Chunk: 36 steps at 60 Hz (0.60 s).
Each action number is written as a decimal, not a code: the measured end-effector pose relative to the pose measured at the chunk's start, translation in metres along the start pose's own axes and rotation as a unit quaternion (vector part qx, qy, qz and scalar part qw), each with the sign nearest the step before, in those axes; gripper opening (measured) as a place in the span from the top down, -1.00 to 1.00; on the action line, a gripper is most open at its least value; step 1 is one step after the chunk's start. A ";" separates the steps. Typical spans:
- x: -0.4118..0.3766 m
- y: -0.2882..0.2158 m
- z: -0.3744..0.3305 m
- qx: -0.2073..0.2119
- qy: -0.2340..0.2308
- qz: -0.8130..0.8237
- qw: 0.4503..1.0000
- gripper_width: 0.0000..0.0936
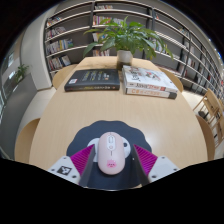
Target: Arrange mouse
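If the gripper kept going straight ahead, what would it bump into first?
The gripper already has the mouse between its jaws. Beyond that comes bare table, then probably the inner edge of the right-hand book or the gap beside the dark book. The potted plant stands behind them. Depth is hard to judge.

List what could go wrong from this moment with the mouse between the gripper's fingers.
1. The mouse is rounded and smooth; held by the gripper at its sides, it might slip or twist.
2. The two books lie ahead on the table; a long forward move could bump them.
3. The potted plant stands just behind the books.
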<state>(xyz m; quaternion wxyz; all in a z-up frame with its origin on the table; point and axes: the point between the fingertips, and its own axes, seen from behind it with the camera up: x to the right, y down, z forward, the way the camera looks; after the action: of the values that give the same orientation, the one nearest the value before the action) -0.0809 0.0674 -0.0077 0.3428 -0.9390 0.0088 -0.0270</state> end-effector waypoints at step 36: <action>-0.012 -0.012 -0.290 0.144 -0.024 -0.012 0.989 -0.80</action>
<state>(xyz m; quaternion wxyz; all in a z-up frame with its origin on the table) -0.1095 -0.1097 0.2204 0.4746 -0.8800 -0.0148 -0.0096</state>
